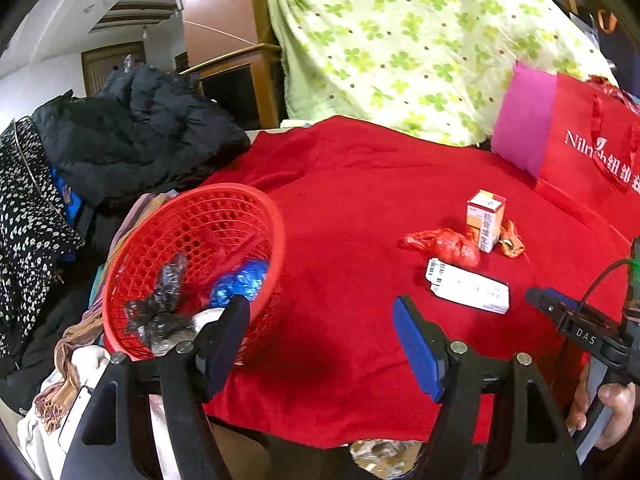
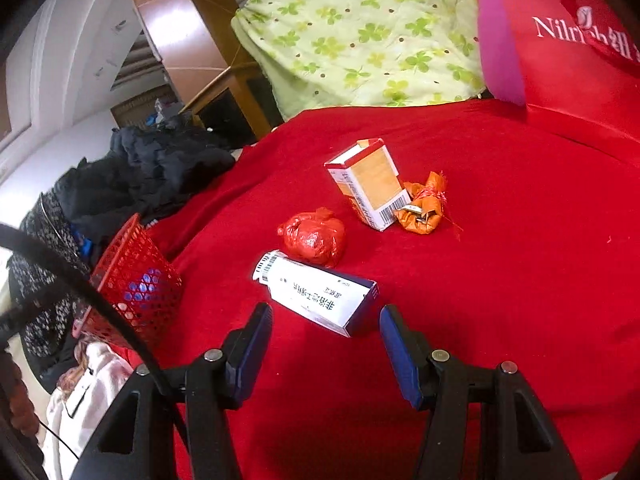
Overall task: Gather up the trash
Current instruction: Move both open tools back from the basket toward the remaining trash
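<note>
A red mesh basket (image 1: pixel 192 216) leans at the left of the red cloth (image 1: pixel 340 200), holding black crumpled plastic (image 1: pixel 160 308) and a blue crumpled wad (image 1: pixel 240 282). My left gripper (image 1: pixel 320 308) is open and empty, its left finger over the basket's rim. On the cloth lie a long white box (image 2: pixel 316 292), a red crumpled bag (image 2: pixel 314 236), an upright orange-and-white carton (image 2: pixel 370 184) and an orange wrapper (image 2: pixel 420 206). My right gripper (image 2: pixel 324 314) is open, and the white box's near end sits just ahead of its tips, untouched.
A red shopping bag (image 1: pixel 588 160) and a pink cushion (image 1: pixel 524 128) stand at the back right, under a green clover blanket (image 1: pixel 420 40). Dark jackets (image 1: pixel 140 132) pile up at the left behind the basket. A hand (image 1: pixel 616 412) grips the right tool at the edge.
</note>
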Demonstrator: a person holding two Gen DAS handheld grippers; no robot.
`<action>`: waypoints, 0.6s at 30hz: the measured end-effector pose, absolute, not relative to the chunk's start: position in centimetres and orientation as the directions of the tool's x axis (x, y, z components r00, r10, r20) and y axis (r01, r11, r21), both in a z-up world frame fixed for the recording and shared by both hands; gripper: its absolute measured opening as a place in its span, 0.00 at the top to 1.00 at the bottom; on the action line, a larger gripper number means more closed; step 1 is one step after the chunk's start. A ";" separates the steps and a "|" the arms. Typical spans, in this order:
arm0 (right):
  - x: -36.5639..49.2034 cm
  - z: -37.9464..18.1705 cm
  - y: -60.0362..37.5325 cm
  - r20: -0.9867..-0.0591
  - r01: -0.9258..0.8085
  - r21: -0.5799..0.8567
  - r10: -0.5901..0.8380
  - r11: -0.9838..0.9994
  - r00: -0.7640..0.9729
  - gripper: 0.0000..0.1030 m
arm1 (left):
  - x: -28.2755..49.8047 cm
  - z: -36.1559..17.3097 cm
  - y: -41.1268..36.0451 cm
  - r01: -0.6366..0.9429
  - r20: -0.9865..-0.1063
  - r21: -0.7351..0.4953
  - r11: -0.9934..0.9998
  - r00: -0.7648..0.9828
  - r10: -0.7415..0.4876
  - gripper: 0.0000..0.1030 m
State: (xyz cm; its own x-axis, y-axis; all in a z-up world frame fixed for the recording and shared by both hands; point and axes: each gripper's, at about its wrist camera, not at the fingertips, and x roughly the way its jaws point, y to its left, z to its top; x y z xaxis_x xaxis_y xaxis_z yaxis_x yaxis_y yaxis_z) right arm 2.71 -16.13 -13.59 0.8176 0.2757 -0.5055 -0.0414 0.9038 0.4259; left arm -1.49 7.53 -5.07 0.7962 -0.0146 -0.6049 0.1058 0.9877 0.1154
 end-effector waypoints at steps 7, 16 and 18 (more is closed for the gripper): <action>2.3 -13.6 -16.0 -0.491 -0.046 0.414 0.265 0.909 0.830 0.42 | -1.8 -5.2 5.8 0.142 -0.608 0.136 0.980 0.793 -0.031 0.27; 2.4 -13.7 -16.3 -0.487 -0.043 0.427 0.270 0.903 0.831 0.42 | -1.5 -6.0 4.3 0.175 -0.630 0.139 0.975 0.775 -0.049 0.26; 2.4 -13.8 -16.4 -0.486 -0.043 0.431 0.272 0.901 0.830 0.42 | -1.4 -6.2 3.8 0.184 -0.637 0.141 0.973 0.769 -0.053 0.26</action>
